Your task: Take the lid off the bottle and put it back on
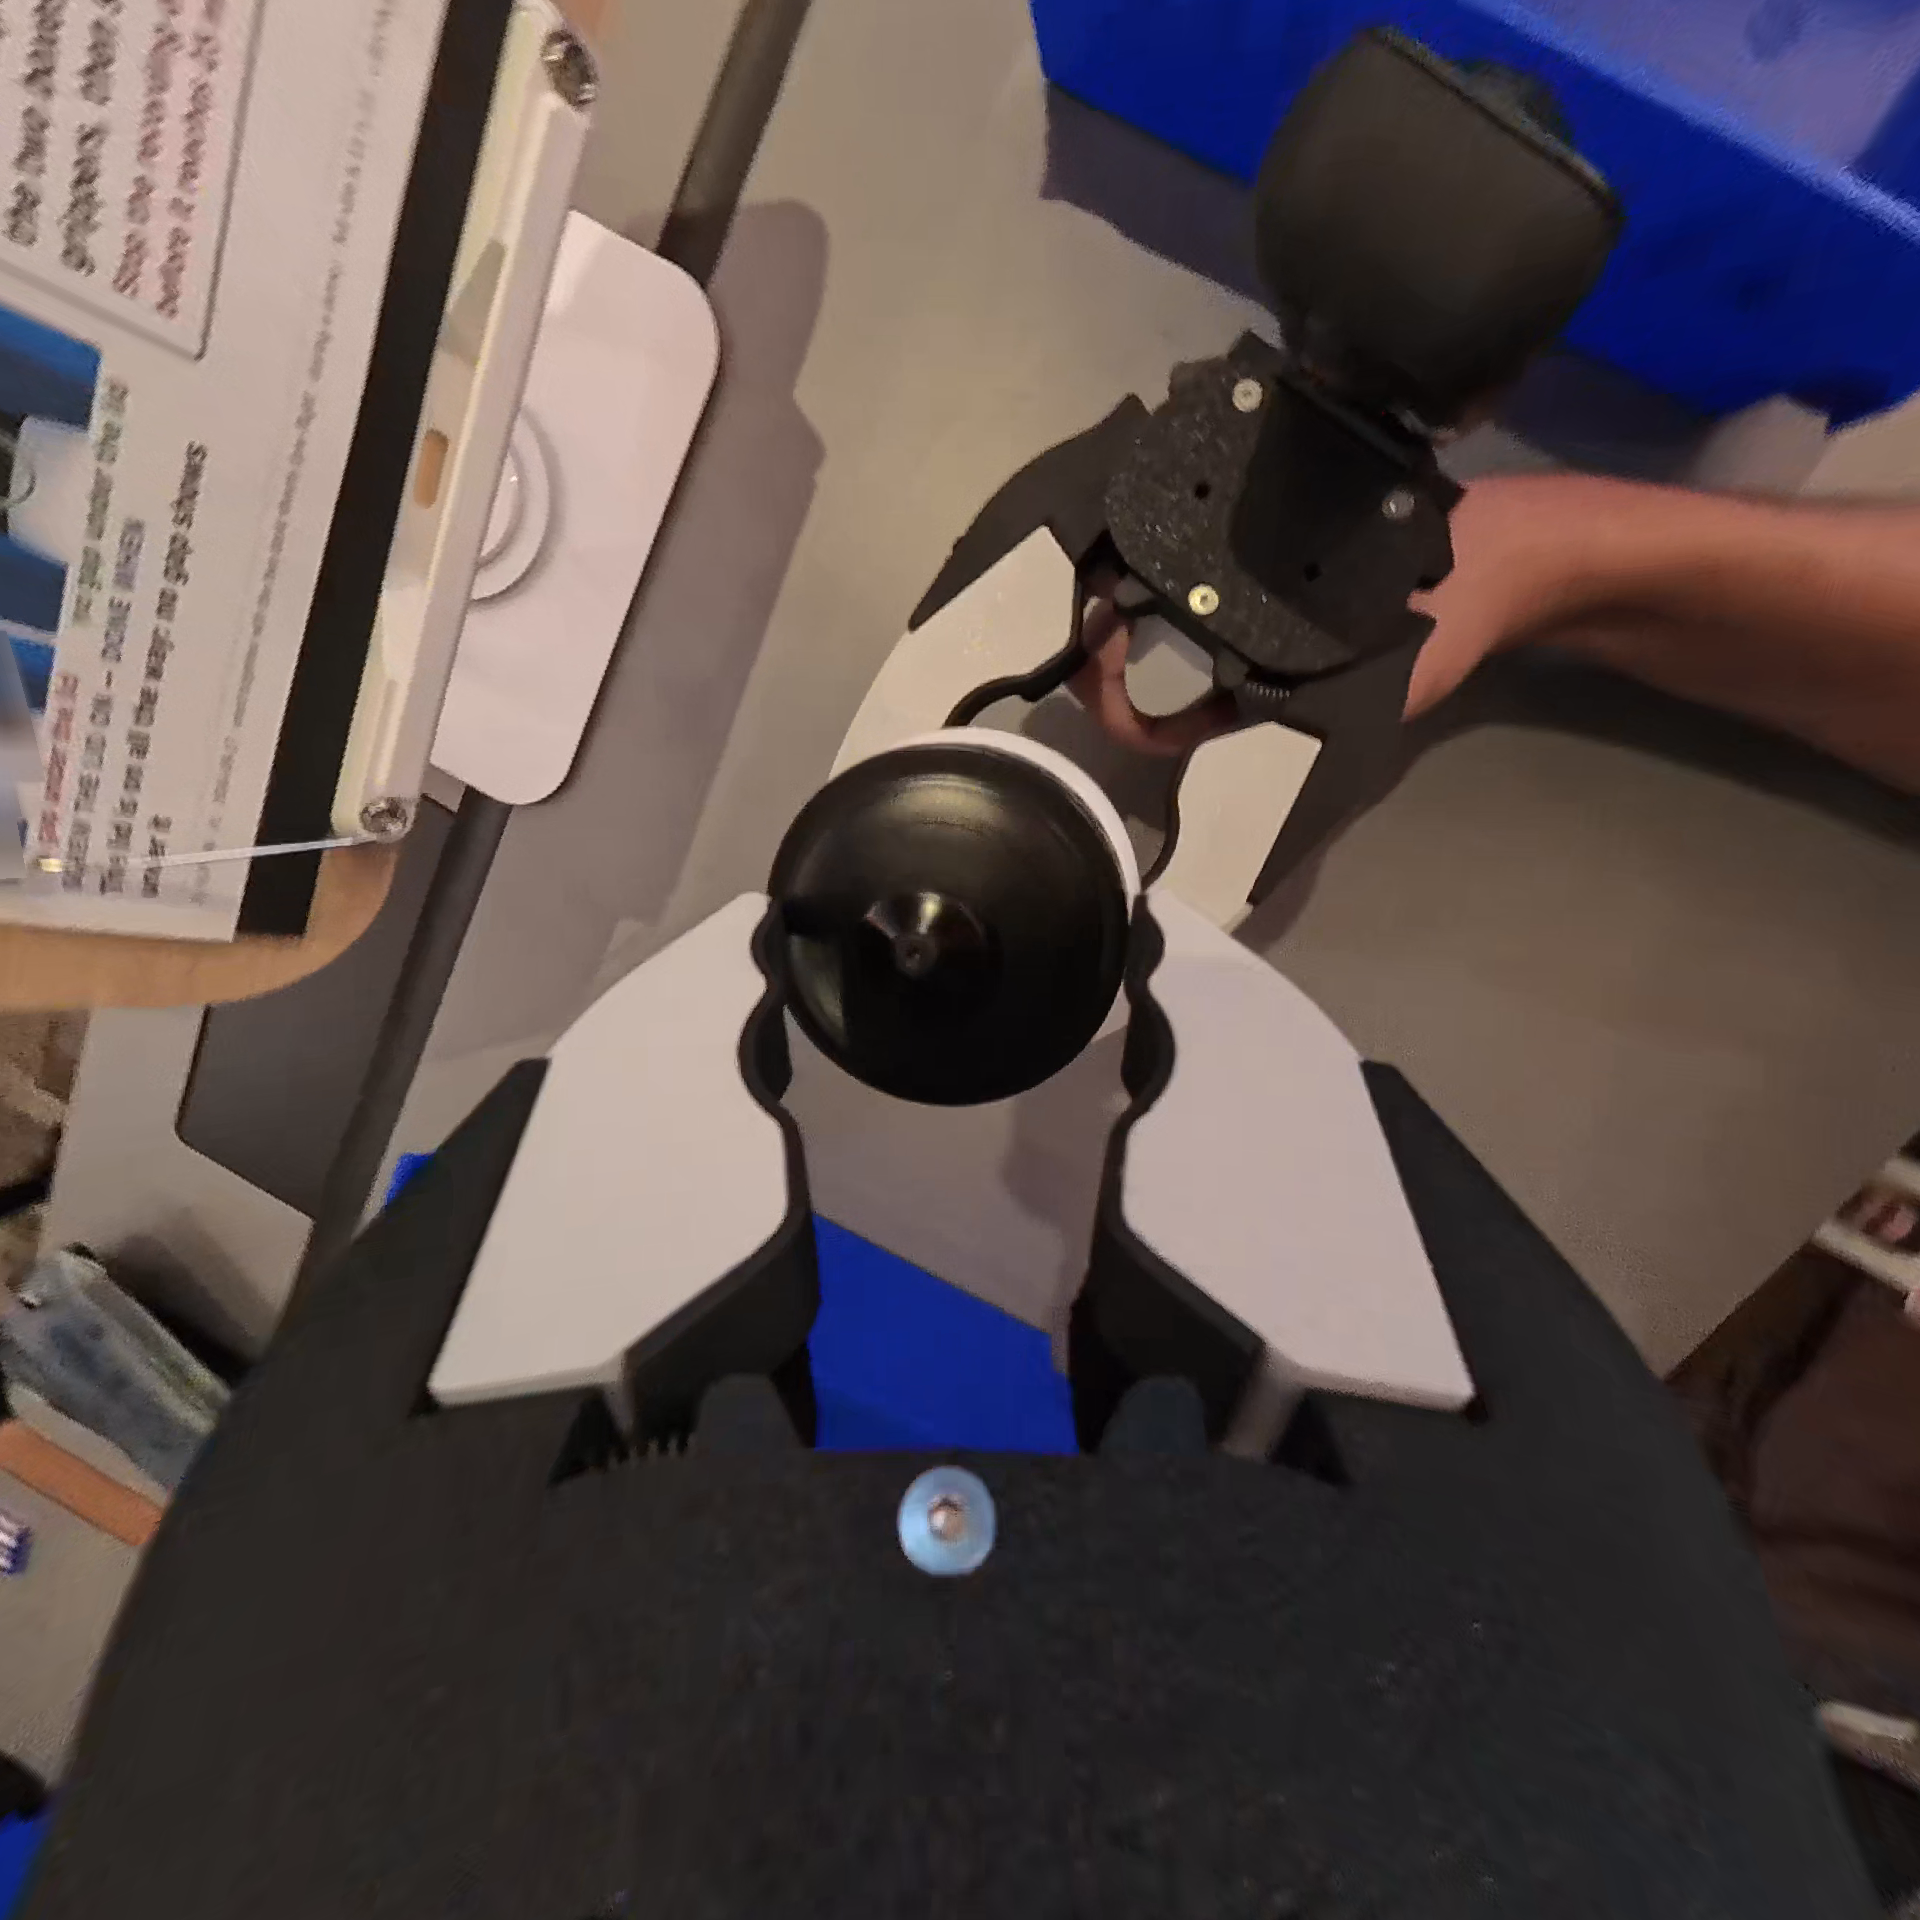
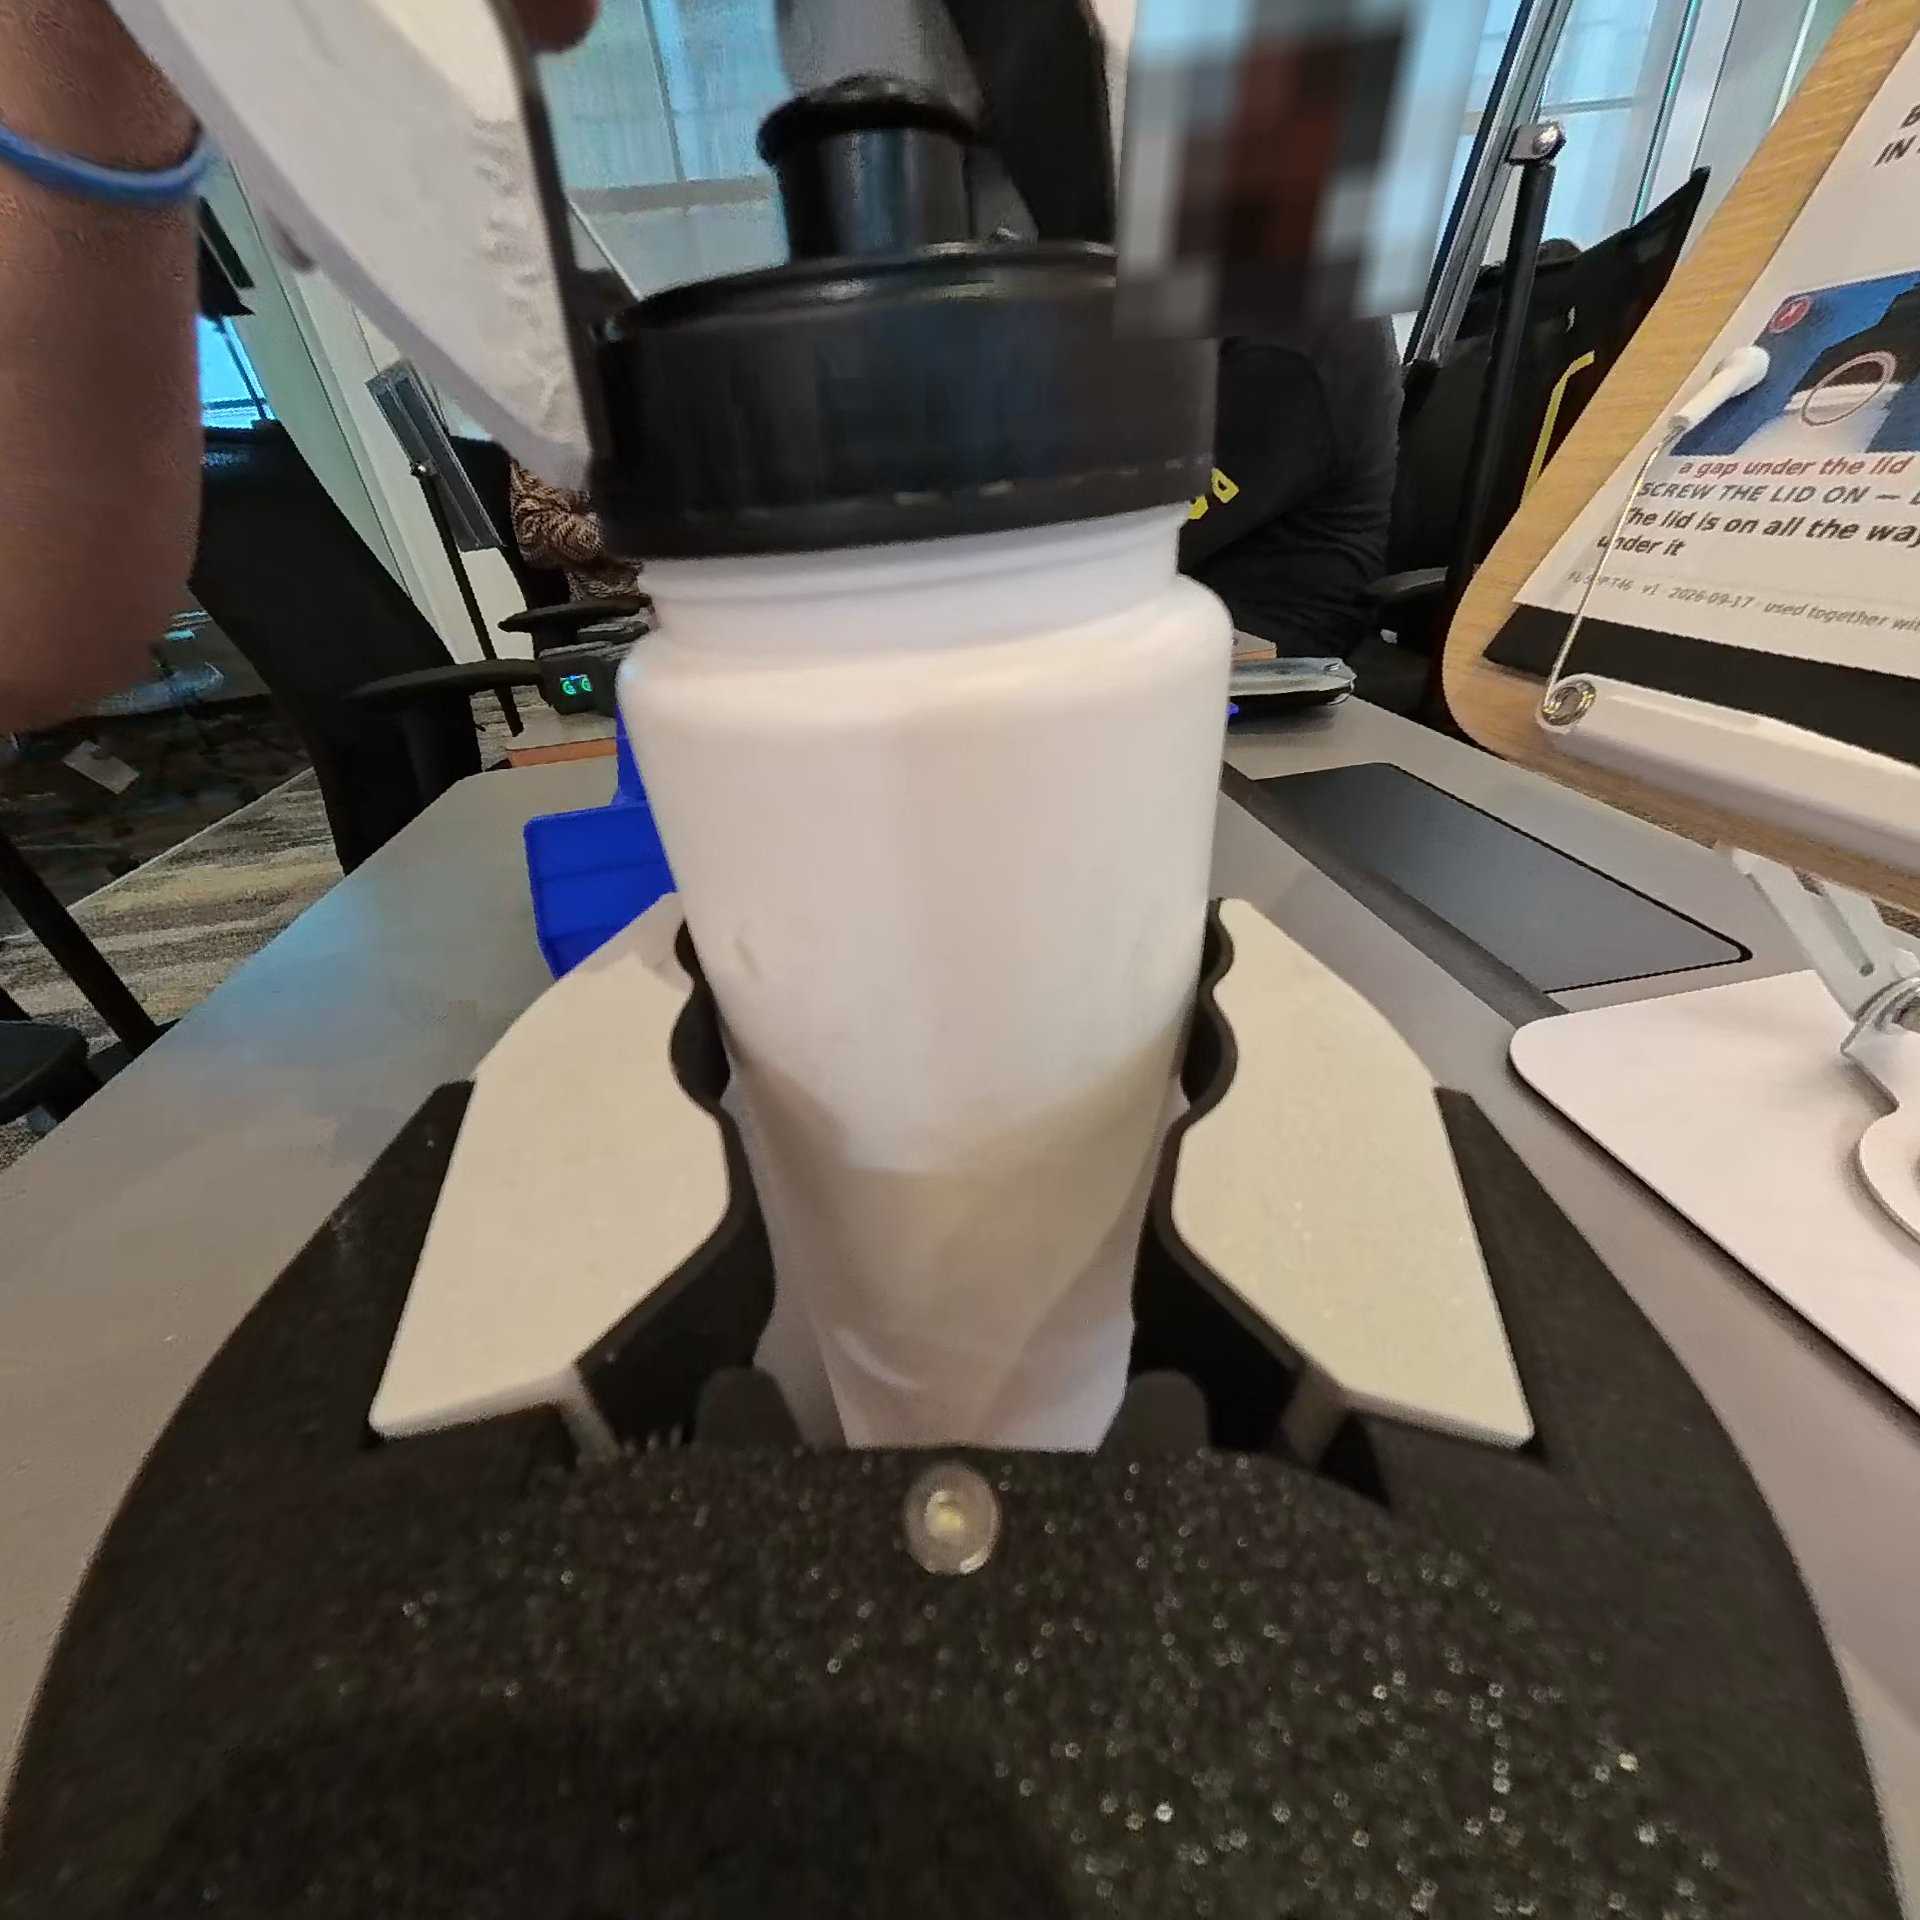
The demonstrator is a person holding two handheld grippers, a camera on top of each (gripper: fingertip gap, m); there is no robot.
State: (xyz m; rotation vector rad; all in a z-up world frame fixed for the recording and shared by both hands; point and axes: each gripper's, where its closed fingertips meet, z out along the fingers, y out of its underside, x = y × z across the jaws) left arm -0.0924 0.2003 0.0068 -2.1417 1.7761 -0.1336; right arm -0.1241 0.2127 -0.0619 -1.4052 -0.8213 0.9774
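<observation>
A white bottle (image 2: 935, 790) with a black screw lid (image 2: 904, 416) stands upright on the grey table (image 2: 260, 1039). In the left wrist view I look straight down on the lid (image 1: 935, 831), with a sliver of the white bottle (image 1: 1091, 774) showing behind it. My left gripper (image 1: 951, 935) is shut on the lid, a pad on each side. One of its fingers (image 2: 551, 260) shows beside the lid in the right wrist view. My right gripper (image 2: 951, 977) is wide open around the bottle's body, and its pads lie close along the sides. It also shows in the left wrist view (image 1: 1049, 800).
A stand with a printed sheet (image 2: 1714, 468) on a white base (image 2: 1714, 1143) is at the right; it also shows in the left wrist view (image 1: 208, 468). A blue bin (image 2: 592, 883) lies behind the bottle. A person's hand (image 1: 1610, 603) holds the right gripper.
</observation>
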